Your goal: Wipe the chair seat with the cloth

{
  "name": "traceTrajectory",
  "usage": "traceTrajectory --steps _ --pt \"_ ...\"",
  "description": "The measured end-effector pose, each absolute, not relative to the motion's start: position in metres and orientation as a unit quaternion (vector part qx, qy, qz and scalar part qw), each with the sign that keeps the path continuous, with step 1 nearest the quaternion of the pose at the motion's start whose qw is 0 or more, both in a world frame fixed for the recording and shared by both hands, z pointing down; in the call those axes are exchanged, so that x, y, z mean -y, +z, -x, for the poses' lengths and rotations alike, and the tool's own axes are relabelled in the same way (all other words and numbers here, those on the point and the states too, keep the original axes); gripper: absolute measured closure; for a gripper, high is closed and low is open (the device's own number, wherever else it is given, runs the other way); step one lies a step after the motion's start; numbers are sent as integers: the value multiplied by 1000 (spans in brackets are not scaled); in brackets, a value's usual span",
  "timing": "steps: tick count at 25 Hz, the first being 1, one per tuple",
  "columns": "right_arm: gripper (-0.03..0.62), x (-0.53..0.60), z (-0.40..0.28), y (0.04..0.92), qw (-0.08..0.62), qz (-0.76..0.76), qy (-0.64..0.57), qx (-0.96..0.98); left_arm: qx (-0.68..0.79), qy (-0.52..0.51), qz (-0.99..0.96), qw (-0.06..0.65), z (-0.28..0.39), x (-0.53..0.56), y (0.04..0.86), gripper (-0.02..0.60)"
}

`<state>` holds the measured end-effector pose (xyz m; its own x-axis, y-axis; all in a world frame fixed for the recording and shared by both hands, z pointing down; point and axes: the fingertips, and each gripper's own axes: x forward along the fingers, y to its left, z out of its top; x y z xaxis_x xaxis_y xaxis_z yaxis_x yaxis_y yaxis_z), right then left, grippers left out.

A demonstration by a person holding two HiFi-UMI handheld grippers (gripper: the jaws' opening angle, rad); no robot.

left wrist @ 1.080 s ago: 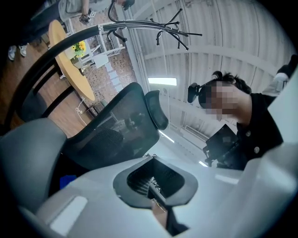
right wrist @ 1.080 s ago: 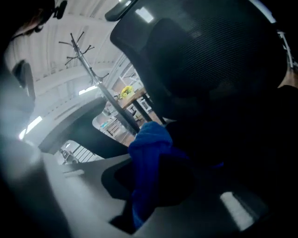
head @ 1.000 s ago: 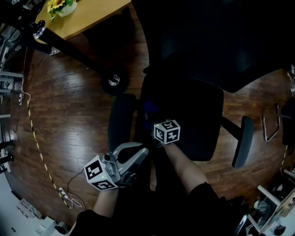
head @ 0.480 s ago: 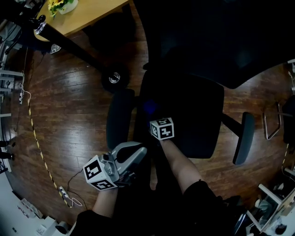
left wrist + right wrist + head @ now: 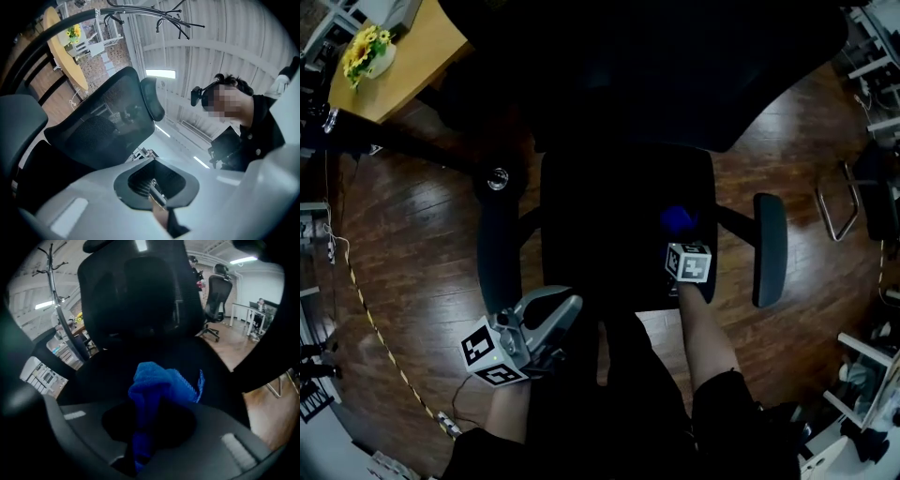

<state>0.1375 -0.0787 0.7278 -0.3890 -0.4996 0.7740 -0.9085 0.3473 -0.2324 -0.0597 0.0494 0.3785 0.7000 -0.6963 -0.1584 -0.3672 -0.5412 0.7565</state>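
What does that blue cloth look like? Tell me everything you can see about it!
The cloth is bright blue and fluffy, like a towel, with a stitched edge. It is bunched into a lump, not spread flat. The right gripper pinches its lower end, so the rest pokes out ahead of the jaws. It sits over the right side of the black chair seat.

I was looking into an office. A mesh-backed swivel chair (image 5: 140, 291) stood right before me, and a second swivel chair (image 5: 216, 287) stood further back near a white desk (image 5: 241, 310). Strip lights (image 5: 243, 259) ran along the ceiling. There was a coat stand (image 5: 56, 301), and a wooden worktop (image 5: 412, 56) carried yellow flowers (image 5: 364, 45) above a wood-plank floor (image 5: 403, 244).
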Motion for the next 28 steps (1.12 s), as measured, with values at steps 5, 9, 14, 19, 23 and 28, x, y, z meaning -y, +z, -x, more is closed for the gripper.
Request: traceTrajectory --steps 5,9,14,19,23,28 --pt "533 92 -218 721 303 -525 341 718 300 -219 -853 365 47 -46 380 583" --pt "533 94 -221 720 295 -532 341 717 299 -223 -853 365 46 -45 379 583" --pt "533 89 -206 711 240 -514 370 735 308 -224 -853 358 54 -52 376 583" --pt "533 55 -122 688 174 -450 402 778 326 -234 -846 350 73 -60 374 583" --pt "533 18 -30 680 154 -384 436 799 343 -243 -841 341 90 -66 366 583" --pt "533 -27 83 681 171 -313 463 811 371 -248 -831 334 113 -80 366 583"
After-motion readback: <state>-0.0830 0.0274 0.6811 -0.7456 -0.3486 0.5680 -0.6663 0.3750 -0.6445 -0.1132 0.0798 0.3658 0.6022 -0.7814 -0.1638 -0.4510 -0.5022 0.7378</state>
